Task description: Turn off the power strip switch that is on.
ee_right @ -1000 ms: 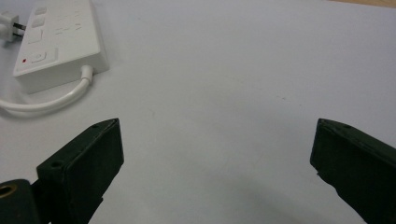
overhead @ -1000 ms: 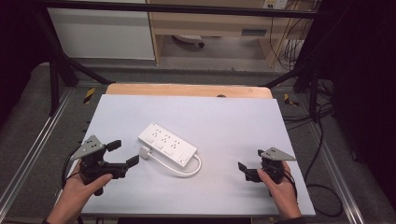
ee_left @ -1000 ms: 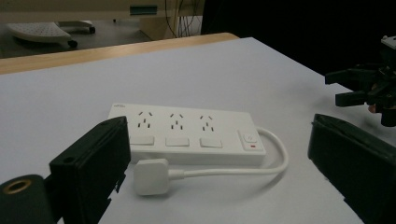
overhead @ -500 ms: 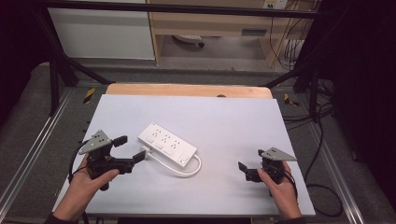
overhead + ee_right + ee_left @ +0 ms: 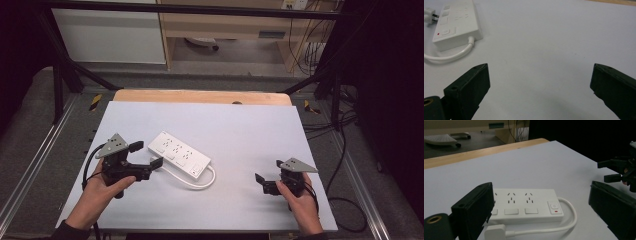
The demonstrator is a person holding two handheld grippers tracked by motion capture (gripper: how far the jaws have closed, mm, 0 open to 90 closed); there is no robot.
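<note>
Power strip [image 5: 179,154] lies mid-counter, toward left edge, cord [image 5: 200,181] looped at its near side, plug [image 5: 495,233] beside it. Left tongs [image 5: 148,155] wide open, empty, near strip's left end. Right tongs [image 5: 261,181] wide open, empty, near right edge. Advice: straddle plug squarely, close gently, avoid shoving strip.

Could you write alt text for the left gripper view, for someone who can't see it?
A white power strip lies on a pale table, framed by the open left gripper; its plug and looped cable lie in front.
</note>
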